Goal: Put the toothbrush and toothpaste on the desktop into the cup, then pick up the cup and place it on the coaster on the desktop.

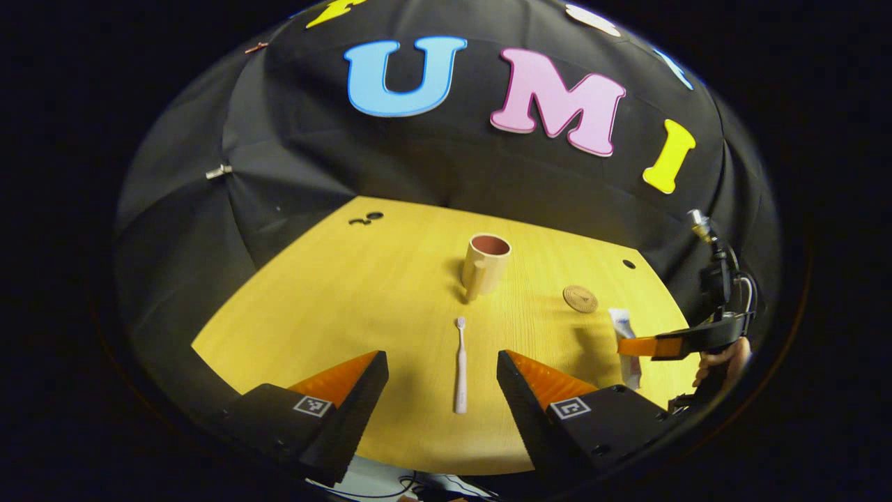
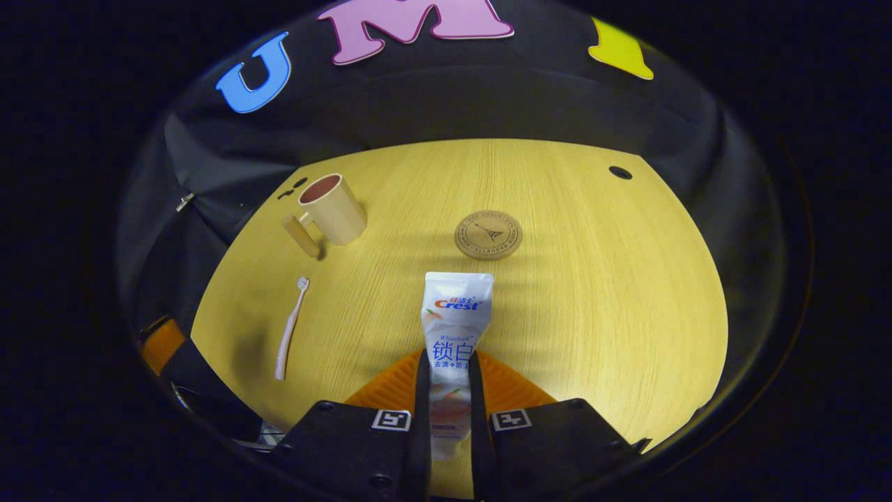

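Note:
A pale pink toothbrush [image 1: 460, 369] lies on the yellow desktop [image 1: 334, 300], head pointing away. My left gripper [image 1: 440, 357] stands open, its fingers either side of the handle and not touching it. Beyond stands the beige cup [image 1: 486, 265], upright, handle toward me. The round brown coaster [image 1: 580, 298] lies to its right. In the right gripper view my right gripper [image 2: 446, 369] is shut on the white toothpaste tube [image 2: 456, 314], which points at the coaster [image 2: 488, 235]. The cup [image 2: 333, 209] and toothbrush [image 2: 290, 328] are to its left. Whether the tube is off the table, I cannot tell.
A small dark hole [image 2: 619, 172] marks the desktop at the far right, and dark marks [image 1: 366, 219] sit at the far left corner. A hand [image 1: 725, 359] holds the right gripper [image 1: 637, 346] at the table's right edge. Black cloth walls surround the table.

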`<state>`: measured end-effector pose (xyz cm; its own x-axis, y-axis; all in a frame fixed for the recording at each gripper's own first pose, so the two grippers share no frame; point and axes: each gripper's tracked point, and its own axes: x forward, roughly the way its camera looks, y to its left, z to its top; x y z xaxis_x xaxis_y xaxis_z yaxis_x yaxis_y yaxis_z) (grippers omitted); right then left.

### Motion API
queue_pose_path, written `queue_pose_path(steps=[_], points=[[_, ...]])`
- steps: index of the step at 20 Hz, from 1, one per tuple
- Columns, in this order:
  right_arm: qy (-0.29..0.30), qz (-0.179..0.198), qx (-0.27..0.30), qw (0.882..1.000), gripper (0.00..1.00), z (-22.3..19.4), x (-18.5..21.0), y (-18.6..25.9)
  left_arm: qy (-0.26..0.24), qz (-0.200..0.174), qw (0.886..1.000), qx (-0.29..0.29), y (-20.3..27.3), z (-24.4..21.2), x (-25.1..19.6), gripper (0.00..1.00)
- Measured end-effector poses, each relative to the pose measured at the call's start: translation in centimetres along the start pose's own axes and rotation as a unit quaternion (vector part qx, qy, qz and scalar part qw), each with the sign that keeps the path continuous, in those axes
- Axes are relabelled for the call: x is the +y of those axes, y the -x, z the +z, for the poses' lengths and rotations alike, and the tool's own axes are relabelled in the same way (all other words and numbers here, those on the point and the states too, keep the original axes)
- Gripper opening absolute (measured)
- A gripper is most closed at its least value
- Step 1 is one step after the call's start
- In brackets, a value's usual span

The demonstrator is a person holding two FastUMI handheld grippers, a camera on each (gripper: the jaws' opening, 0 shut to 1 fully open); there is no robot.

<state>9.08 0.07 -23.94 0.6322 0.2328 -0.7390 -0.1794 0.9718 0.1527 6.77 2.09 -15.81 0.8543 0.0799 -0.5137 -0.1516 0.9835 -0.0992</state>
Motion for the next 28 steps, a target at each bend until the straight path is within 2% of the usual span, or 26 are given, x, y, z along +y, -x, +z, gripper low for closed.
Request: queue_pose_path(steps=[4,7,10,13,18,20,22,23,24,25,28], points=[[-0.016,0.016,-0.041,0.999,0.27,2.3,0.0,2.8,0.005,-0.011,0.996,0.086,-4.9,-3.3,-1.1,0.98],[-0.014,0.021,-0.065,0.998,0.27,3.4,-0.3,4.1,-0.028,-0.007,0.991,0.127,-8.1,-4.5,-1.5,0.98],[-0.033,0.028,-0.079,0.996,0.27,3.8,-0.6,5.2,-0.061,0.01,0.988,0.142,-10.6,-4.6,-1.5,0.98],[-0.031,0.022,-0.087,0.995,0.27,3.3,-1.3,5.3,-0.07,0.014,0.984,0.165,-12.2,-5.1,-1.9,0.97],[-0.042,0.027,-0.085,0.995,0.27,2.6,-1.5,5.3,-0.076,0.024,0.975,0.206,-14.0,-6.5,-1.5,0.87],[-0.048,0.026,-0.085,0.995,0.27,2.7,-1.7,5.1,-0.073,0.024,0.973,0.217,-14.3,-6.9,-1.3,0.88],[-0.052,0.027,-0.085,0.995,0.27,2.9,-1.9,5.0,-0.075,0.025,0.971,0.225,-14.4,-7.1,-1.1,0.81],[-0.053,0.026,-0.085,0.995,0.27,3.0,-2.1,4.9,-0.079,0.022,0.97,0.23,-14.3,-7.1,-1.2,0.83],[-0.052,0.025,-0.087,0.995,0.27,3.2,-2.2,4.8,-0.086,0.018,0.968,0.236,-14.3,-7.1,-1.2,0.74],[-0.051,0.025,-0.088,0.994,0.27,3.5,-2.3,4.7,-0.092,0.013,0.966,0.241,-14.2,-7.2,-1.3,0.75],[-0.05,0.027,-0.087,0.995,0.27,4.1,-2.3,4.2,-0.107,0.005,0.961,0.256,-14.2,-7.4,-1.9,0.4]])
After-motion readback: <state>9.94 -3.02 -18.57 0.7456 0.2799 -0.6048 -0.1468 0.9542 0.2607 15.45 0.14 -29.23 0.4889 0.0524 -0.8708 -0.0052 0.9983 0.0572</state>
